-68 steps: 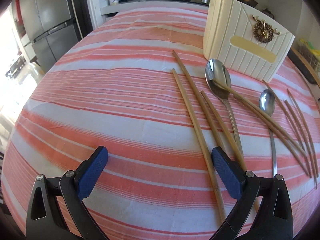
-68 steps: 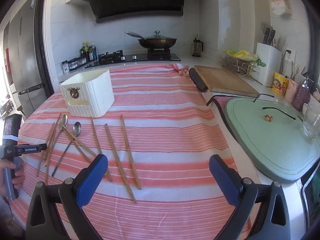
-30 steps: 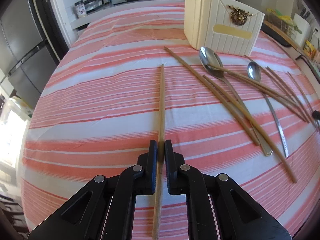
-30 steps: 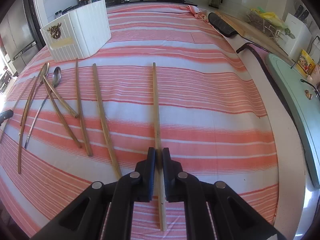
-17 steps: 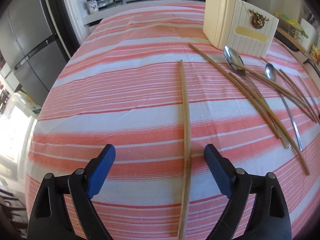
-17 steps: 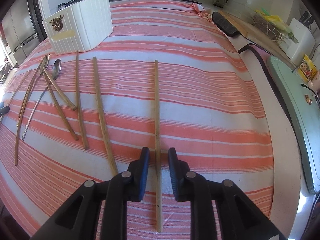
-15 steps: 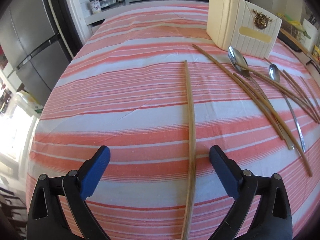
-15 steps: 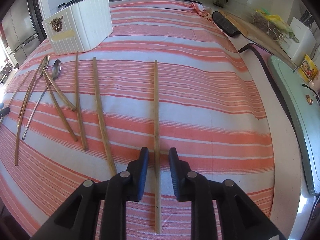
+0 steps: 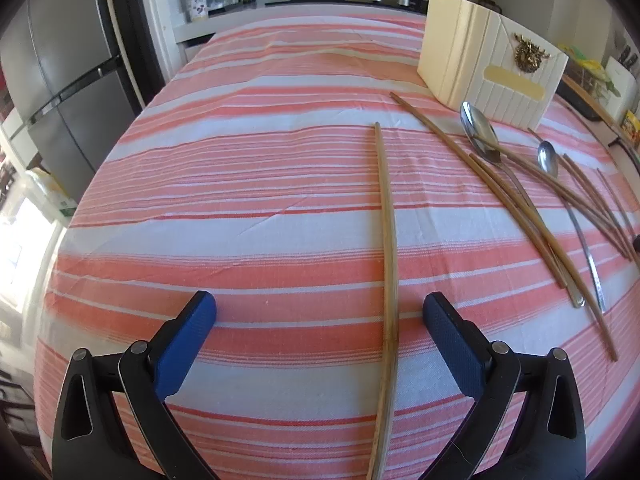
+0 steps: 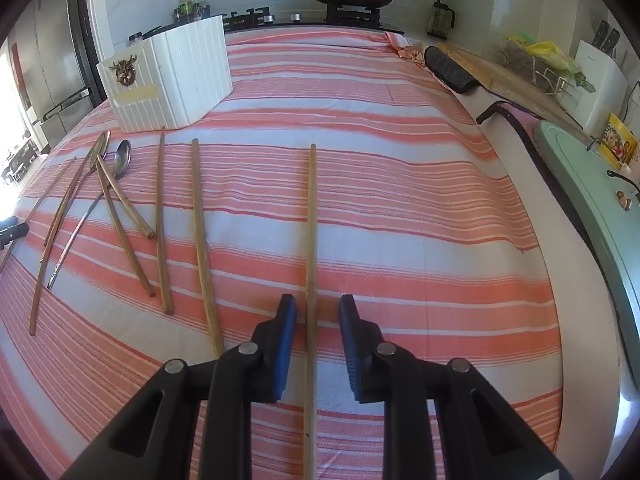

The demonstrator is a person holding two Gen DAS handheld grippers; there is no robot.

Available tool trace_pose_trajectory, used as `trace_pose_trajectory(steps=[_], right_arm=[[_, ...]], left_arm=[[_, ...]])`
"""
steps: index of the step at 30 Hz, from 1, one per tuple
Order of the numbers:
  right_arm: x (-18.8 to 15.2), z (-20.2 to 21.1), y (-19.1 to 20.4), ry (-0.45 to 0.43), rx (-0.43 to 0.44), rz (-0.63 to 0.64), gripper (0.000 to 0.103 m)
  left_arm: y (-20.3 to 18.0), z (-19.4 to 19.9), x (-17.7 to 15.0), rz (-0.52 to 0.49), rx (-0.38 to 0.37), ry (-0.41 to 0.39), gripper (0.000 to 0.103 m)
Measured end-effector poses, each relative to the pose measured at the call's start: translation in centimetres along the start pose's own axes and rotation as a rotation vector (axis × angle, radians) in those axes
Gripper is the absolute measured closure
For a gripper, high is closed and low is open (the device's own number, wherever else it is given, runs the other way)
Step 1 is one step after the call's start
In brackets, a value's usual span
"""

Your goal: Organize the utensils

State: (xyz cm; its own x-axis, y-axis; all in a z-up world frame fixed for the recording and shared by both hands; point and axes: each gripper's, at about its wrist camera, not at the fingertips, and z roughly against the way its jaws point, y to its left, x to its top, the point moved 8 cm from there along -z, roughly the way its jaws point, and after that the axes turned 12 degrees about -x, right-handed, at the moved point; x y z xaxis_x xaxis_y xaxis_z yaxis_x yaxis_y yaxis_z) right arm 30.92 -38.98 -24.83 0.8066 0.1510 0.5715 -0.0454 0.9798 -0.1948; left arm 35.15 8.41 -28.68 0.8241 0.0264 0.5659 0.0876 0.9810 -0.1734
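Tablecloth in coral-and-white stripes (image 9: 248,184) covered the whole table, and that was the stage for everything. Next in size, the cream ribbed plastic utensil box with a brass ornament on its front (image 9: 492,76) stood upright at the far side, near the stove end. Just in front of that box lay the scatter: several brown wooden chopsticks (image 9: 516,204) crossing one another, with a large steel spoon (image 9: 480,134) and a smaller steel spoon (image 9: 548,160) mixed in among them, bowls pointing toward the box.

Off to the side of that pile, one long pale bamboo chopstick (image 9: 387,248) lay alone on the cloth, and the left gripper (image 9: 320,312) hung over its near end with the blue pads spread fully wide, neither pad touching it; the stick sat closer to the right-hand pad.

From the right wrist view, another pale bamboo chopstick (image 10: 311,240) lay apart from the group, pointing away. The right gripper (image 10: 318,312) straddled it, pads only a little apart, a sliver of cloth showing on each side of the stick, so nothing was clamped.
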Motion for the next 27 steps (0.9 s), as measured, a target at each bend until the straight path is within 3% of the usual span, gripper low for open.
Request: trace_pose_trajectory(steps=[3,10,16,23,24,25,26,27], right_arm=[[0.0,0.1,0.1,0.014,-0.002,0.020,0.080],[0.5,-0.6,0.6,0.161,0.064,0.097,0.080],[3.3,-2.8,1.3,0.233,0.099,0.172,0.080],[7.5,-5.8,2.6,0.244,0.077,0.220,0.080],[8.0,-6.1,2.7,0.245,0.072,0.218,0.081],[8.5,-6.4,3.0,0.251,0.071,0.213,0.090],[9.0,-6.7,3.2,0.259,0.072,0.204,0.096],[9.4,-7.0,3.4,0.265,0.069,0.190,0.097]], left_arm=[[-0.2,-0.2,0.1,0.000,-0.012,0.027,0.000],[-0.6,-1.1,1.8,-0.022,-0.084,0.157,0.004],[-1.0,-3.4,4.9,-0.067,-0.070,0.218,0.019],[-1.9,-5.3,8.1,-0.114,-0.089,0.294,0.051],[-2.1,-5.6,8.5,-0.119,-0.089,0.301,0.061],[-2.3,-5.9,8.9,-0.121,-0.097,0.303,0.067],[-2.4,-6.2,9.4,-0.114,-0.114,0.304,0.086],[-2.4,-6.5,9.8,-0.104,-0.130,0.305,0.098]])
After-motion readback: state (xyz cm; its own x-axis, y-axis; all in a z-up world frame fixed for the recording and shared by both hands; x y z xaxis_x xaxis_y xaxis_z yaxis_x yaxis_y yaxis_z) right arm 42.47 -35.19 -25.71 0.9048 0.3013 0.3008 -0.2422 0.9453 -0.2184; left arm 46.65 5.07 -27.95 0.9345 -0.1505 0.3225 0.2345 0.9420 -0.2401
